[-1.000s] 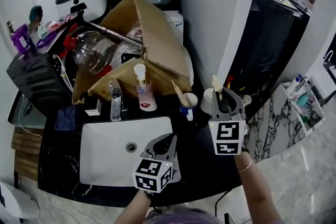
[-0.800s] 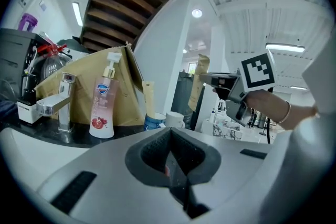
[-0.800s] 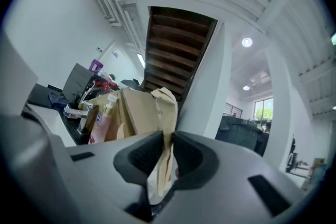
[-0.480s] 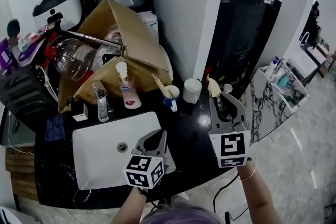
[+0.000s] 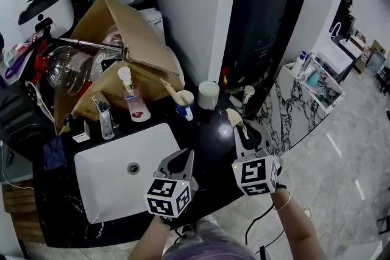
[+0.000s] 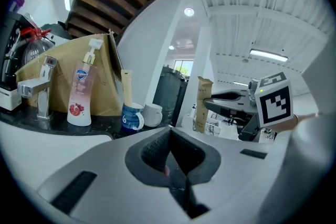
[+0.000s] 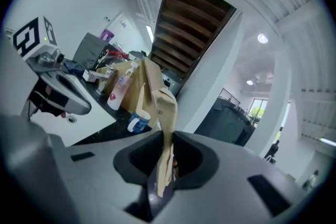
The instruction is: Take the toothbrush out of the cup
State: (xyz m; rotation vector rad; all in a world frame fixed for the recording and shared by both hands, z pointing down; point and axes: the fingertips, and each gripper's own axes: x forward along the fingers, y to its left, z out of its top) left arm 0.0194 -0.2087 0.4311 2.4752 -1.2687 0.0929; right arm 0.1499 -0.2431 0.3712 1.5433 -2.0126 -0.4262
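The soap bottle (image 5: 130,100) stands at the back edge of the counter (image 5: 213,140), behind the white sink (image 5: 91,192).

The left tongs (image 5: 181,159) hang over the sink's front right corner. In the left gripper view their jaws are together with nothing between them.

The blue cup (image 5: 183,108) sits at the sink's back right corner with a second brush (image 5: 170,89) leaning out of it to the left. The white cup (image 5: 208,95) is just beside it on the right.

The right tongs (image 5: 244,132) are at the counter's front right edge, clamped on the toothbrush (image 5: 233,117), a tan one that looks paper-wrapped. It is clear of both cups, and I cannot tell which it belongs to. In the right gripper view the jaws pinch its lower end and most of its length stands free beyond them.

The main risk, as I judge it, is that grip:
- **Slipping:** the hold is on one end, on what seems a loose wrapper, so a quick swing or turn of the wrist could let the brush pivot or slide out.
- **Where it would fall:** a drop this near the edge would likely land on the floor, not the counter.
- **Crowding:** the two tongs are near each other, so a careless pass could knock the free end.
- **Unfinished job:** if the second brush is also wanted, it remains to be lifted, and a sideways pull could tip the blue cup.
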